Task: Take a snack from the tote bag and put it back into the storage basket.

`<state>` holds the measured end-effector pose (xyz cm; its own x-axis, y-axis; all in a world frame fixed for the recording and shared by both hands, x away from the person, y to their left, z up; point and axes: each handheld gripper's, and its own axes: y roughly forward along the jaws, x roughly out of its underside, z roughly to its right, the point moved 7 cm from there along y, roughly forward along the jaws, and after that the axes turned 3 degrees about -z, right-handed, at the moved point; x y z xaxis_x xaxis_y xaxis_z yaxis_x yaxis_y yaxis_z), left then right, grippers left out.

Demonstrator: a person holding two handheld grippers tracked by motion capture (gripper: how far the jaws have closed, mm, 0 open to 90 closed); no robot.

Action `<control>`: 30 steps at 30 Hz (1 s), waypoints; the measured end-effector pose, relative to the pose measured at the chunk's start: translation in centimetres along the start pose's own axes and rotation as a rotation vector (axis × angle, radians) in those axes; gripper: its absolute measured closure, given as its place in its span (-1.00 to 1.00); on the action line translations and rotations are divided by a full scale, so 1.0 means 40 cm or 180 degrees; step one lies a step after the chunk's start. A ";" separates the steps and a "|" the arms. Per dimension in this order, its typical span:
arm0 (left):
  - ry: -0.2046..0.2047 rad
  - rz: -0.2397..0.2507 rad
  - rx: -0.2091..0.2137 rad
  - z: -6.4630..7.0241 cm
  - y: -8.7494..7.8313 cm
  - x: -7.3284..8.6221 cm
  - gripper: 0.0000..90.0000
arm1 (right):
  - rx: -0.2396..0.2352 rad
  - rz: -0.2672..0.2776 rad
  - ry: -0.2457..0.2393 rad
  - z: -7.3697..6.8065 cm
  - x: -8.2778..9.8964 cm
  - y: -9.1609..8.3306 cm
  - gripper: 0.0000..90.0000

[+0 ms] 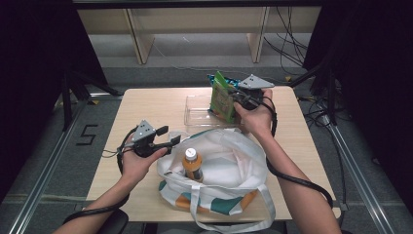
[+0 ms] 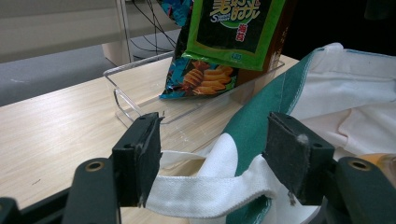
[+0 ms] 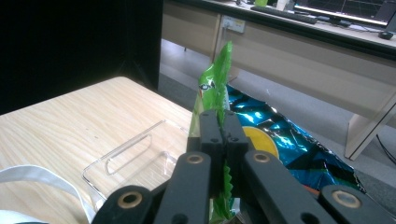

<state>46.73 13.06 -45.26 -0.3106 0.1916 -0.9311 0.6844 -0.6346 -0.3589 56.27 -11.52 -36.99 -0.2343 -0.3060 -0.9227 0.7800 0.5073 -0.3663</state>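
Right gripper (image 3: 223,135) clenched on flat green foil snack packet (image 1: 222,97), held upright at the clear plastic tray's (image 1: 195,114) three o'clock end, touching a blue crisp bag (image 3: 289,149). Left gripper (image 2: 212,161) released, jaws straddling the white-and-green canvas tote's white strap (image 2: 205,193) at the bag's nine o'clock.

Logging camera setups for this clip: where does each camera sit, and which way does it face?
High view: above the person's side, looking forward and down on the table; both forearms, left gripper, right gripper.
Left gripper view: rides the left gripper, facing across the tote bag toward the clear tray; its fingers straddle the bag's strap.
Right gripper view: rides the right gripper, fingers shut on the green snack bag.
All views share that bag and tray.
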 end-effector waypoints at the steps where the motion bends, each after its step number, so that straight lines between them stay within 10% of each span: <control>1: 0.0007 -0.0001 0.0003 0.000 0.000 0.000 -0.21 | 0.0011 -0.0011 -0.0032 0.002 0.000 0.000 1.00; 30: 0.0005 0.0001 0.0003 -0.001 0.000 0.000 -0.21 | 0.0116 -0.0042 -0.0140 -0.018 0.019 0.042 1.00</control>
<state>46.75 13.08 -45.28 -0.3094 0.1925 -0.9312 0.6838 -0.6355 -0.3586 57.00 -10.30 -38.40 -0.2195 -0.3480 -0.9115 0.7979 0.4736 -0.3729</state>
